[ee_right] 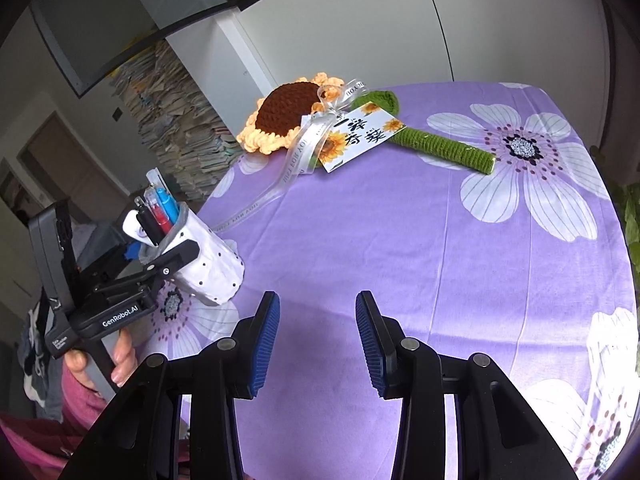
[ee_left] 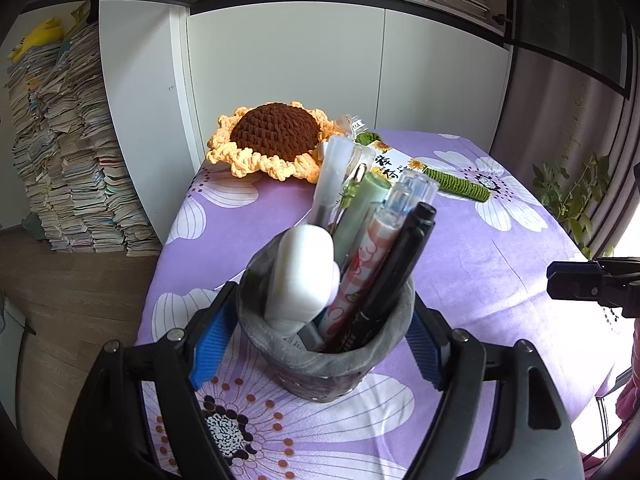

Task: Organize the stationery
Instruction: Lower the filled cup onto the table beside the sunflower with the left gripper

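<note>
In the left wrist view, our left claw (ee_left: 324,344) is clamped around the pen holder (ee_left: 320,360), one blue pad (ee_left: 210,344) pressed to each side of its grey fabric rim. The holder is packed with pens (ee_left: 380,264) and a white correction-tape case (ee_left: 302,280), all leaning toward the far right, so we judge the grip sits high on the wall to keep the soft cup from folding or tipping. The holder is at the near left part of the desk (ee_left: 500,280), which is covered in a purple flowered cloth. Beyond it lies a crocheted sunflower (ee_left: 272,136). At the right edge only the tip of the right claw (ee_left: 580,282) shows, and from here we cannot tell its state.

In the right wrist view, the right claw (ee_right: 316,336) is spread wide with nothing between its pads, hovering over bare cloth at the near side of the desk (ee_right: 440,240). This angle shows what the first cannot: the pen holder (ee_right: 208,268) has a white dotted outer wall and is tilted, and whether its base touches the cloth we cannot tell. The left claw (ee_right: 176,260) grips its rim. The sunflower (ee_right: 288,116) shows its green stem, ribbon and printed card (ee_right: 360,136) at the far side.
</note>
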`<state>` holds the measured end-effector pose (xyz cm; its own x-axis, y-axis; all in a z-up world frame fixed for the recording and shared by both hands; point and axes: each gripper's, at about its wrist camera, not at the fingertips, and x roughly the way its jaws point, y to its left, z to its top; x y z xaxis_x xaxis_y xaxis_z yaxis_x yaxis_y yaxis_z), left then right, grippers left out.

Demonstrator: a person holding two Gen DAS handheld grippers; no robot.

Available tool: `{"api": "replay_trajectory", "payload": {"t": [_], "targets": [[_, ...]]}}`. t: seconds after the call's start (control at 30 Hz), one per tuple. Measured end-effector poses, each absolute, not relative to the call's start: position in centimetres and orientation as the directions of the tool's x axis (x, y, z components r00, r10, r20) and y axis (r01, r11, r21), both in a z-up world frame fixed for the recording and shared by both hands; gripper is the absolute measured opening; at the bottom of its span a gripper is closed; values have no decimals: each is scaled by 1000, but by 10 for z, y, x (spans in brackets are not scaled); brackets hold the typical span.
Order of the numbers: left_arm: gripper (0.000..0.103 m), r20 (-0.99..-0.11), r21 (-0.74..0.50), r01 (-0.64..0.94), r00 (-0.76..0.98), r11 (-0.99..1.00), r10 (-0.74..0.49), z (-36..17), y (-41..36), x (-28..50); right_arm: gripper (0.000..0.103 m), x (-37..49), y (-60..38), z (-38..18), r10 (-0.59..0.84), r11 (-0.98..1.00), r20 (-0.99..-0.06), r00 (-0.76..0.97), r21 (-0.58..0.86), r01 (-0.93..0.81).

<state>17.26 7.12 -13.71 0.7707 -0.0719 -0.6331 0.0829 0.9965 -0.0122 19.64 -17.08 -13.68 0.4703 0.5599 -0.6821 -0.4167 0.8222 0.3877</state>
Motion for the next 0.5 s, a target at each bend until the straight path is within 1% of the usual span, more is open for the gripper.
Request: {"api": "replay_trajectory", "payload": {"t": [0.17, 0.37, 0.5], "targets": [[78, -637, -14, 73, 768, 997, -65, -137, 70, 176, 41, 194, -171, -137, 527, 843, -690, 496, 350, -408], [82, -650, -28, 62, 757, 998, -65, -139, 69, 182, 41, 191, -171, -137, 455, 882, -698, 553, 265, -390], [82, -656, -31, 59, 752, 998, -64, -139, 67, 185, 41, 190, -171, -138, 451, 883, -697, 557, 256, -394]]}}
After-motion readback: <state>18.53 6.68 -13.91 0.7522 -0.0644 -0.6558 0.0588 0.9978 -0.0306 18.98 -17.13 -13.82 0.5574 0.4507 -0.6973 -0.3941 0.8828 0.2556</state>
